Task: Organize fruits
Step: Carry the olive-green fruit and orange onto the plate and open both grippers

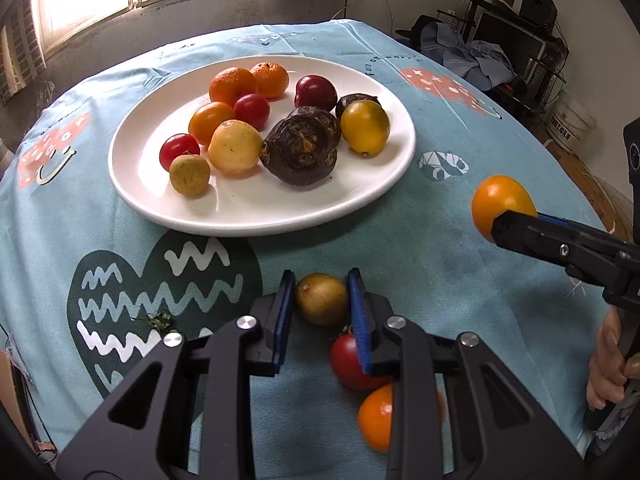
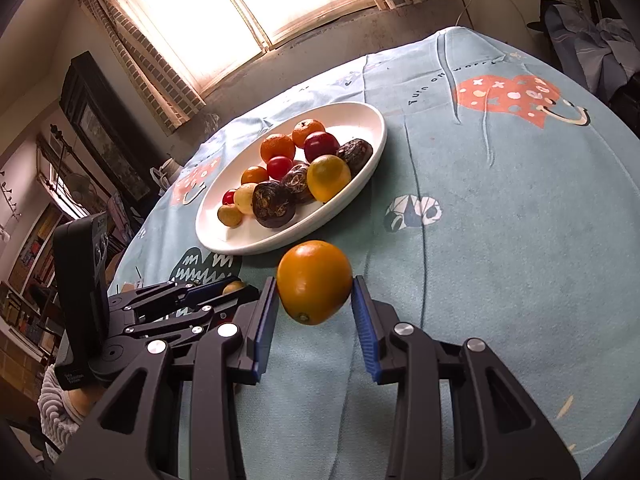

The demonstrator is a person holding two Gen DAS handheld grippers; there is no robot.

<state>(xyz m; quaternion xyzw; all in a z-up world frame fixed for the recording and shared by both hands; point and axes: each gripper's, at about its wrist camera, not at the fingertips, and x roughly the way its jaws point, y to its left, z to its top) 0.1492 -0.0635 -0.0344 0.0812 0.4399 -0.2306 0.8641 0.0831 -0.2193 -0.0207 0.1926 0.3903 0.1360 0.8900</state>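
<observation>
Right tool [image 2: 314,300] grips one orange [image 2: 314,281]; plate [image 1: 256,216] holds twelve fruits.

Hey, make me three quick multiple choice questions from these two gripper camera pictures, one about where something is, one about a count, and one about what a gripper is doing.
1. Where is the red tomato?
A. on the white plate's rim
B. on the tablecloth under the left gripper
C. in the right gripper

2. How many dark purple fruits lie on the white plate?
A. one
B. three
C. five

3. What is the right gripper doing?
A. holding an orange fruit
B. resting empty on the cloth
C. pressing the plate

Answers: 1 B, it lies on the cloth beneath the left gripper fingers. 2 B, three dark ones show. 3 A, the fruit sits between its fingers, clear of the cloth.
</observation>
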